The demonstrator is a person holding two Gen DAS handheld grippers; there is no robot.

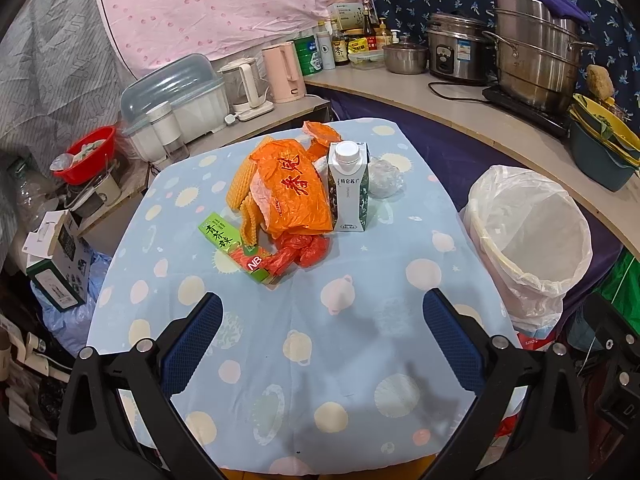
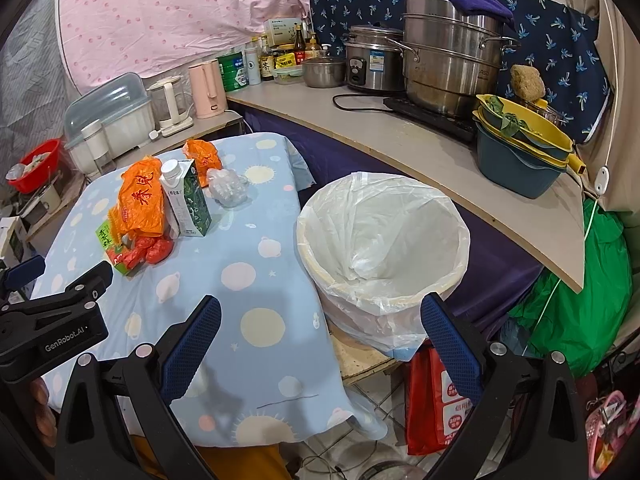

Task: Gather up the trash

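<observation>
A pile of trash lies mid-table: an orange plastic bag [image 1: 290, 184] [image 2: 140, 198], a white-capped milk carton [image 1: 349, 190] [image 2: 188, 200] standing upright, a green box [image 1: 236, 246] [image 2: 114, 246], a red crumpled bag [image 1: 298, 254] [image 2: 150, 252] and a clear crumpled wrapper [image 1: 384, 178] [image 2: 228, 188]. A trash bin lined with a clear bag [image 1: 528, 236] [image 2: 382, 248] stands to the right of the table. My left gripper [image 1: 322, 340] is open above the near part of the table, holding nothing. My right gripper [image 2: 320, 340] is open too, hovering over the table's right edge next to the bin.
The table [image 1: 360, 400] [image 2: 256, 280] wears a blue cloth with pale circles. A counter [image 1: 460, 116] [image 2: 400, 148] behind carries steel pots [image 2: 448, 52], kettles, bottles and stacked basins [image 2: 520, 152]. A red bag [image 2: 432, 400] sits on the floor beneath the bin.
</observation>
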